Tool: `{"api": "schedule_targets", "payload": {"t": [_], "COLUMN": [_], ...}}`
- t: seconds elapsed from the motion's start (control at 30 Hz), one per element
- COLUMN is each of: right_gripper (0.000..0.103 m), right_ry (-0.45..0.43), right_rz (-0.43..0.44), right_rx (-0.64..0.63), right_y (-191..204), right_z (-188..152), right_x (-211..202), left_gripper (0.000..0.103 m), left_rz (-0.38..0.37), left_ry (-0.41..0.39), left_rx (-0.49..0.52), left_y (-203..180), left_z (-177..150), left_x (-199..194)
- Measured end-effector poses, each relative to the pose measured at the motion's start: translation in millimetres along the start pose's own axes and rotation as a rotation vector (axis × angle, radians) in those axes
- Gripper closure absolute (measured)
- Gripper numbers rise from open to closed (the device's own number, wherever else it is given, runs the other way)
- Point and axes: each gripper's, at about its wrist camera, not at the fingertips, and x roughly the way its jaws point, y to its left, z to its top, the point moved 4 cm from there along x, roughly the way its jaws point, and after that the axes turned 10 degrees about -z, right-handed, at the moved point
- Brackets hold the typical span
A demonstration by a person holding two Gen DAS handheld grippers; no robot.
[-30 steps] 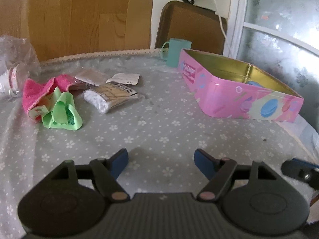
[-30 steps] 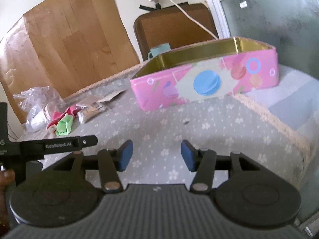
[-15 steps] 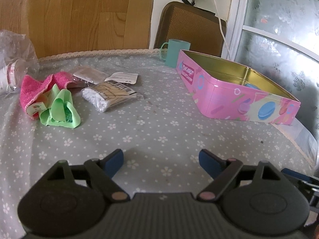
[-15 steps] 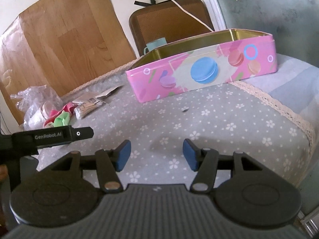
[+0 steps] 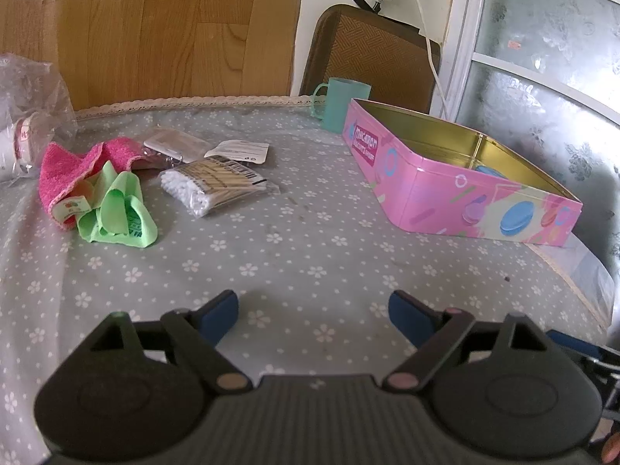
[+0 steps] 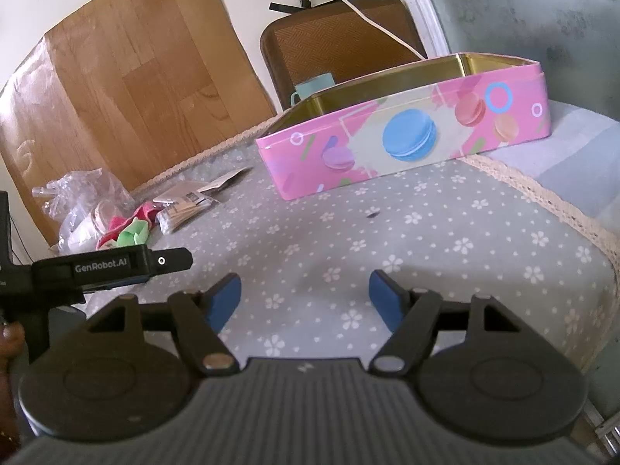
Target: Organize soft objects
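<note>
Left gripper [image 5: 313, 314] and right gripper [image 6: 305, 296]: jaws opening, nothing between. Pink towel [image 5: 73, 162], partly covered by green cloth [image 5: 120, 209], well left of pink tin [image 5: 457, 178]. Tin contents mostly hidden behind wall.

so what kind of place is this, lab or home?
Likely a home: a table under a floral tablecloth, a chair behind it, a frosted glass door, and a pink biscuit tin with household bits.

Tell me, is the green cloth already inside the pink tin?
No, the green cloth lies on the tablecloth beside the pink towel, well apart from the pink tin.
</note>
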Motion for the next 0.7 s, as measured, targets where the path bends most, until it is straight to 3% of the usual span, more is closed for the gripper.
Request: {"api": "schedule_targets", "payload": {"t": [0.7], "right_gripper": [0.028], "right_ry": [-0.013], "right_rz": [0.001], "right_rx": [-0.019], "right_y": [-0.6], "right_z": [-1.9], "right_x": [-1.6], "left_gripper": [0.013], "left_rz": [-0.003], "left_ry": [-0.006], "left_rx": [-0.012], "left_y": [2.7], "left_z": [0.2], "left_x": [-1.4]}}
